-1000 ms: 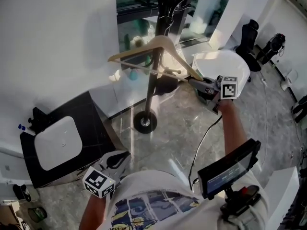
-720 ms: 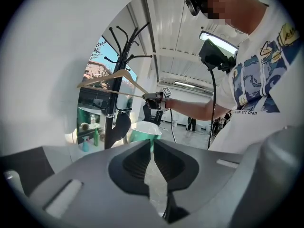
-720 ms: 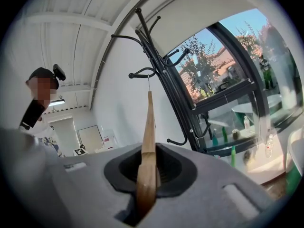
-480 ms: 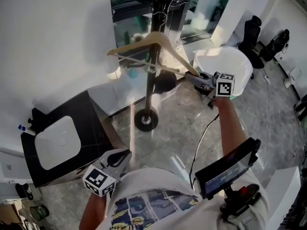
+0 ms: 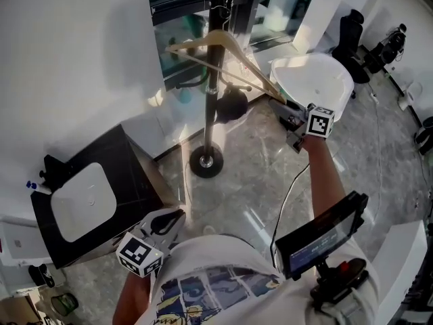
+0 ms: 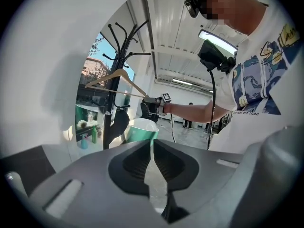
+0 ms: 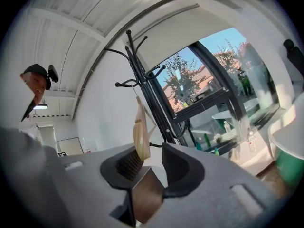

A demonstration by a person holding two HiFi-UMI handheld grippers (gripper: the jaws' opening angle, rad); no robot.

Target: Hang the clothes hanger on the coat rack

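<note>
Hanger (image 7: pixel 141 134): pale wood, smooth, with a slight sheen.
Rack (image 5: pixel 210 120): black metal, pole fairly glossy.
Floor (image 5: pixel 250 175): polished grey stone, glossy and reflective.
Right gripper (image 7: pixel 151 152): matt grey plastic; black ribbed pads.
Left gripper (image 6: pixel 152 148): the same matt grey plastic.
Tub (image 5: pixel 318 70): smooth white plastic.
Shirt (image 5: pixel 203 290): printed cloth, matt.

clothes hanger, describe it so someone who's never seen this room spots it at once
Find the black coat rack standing by the window. Near its top is the clothes hanger. It is the only pale wooden triangle there; the hooks around it are thin black metal.
</note>
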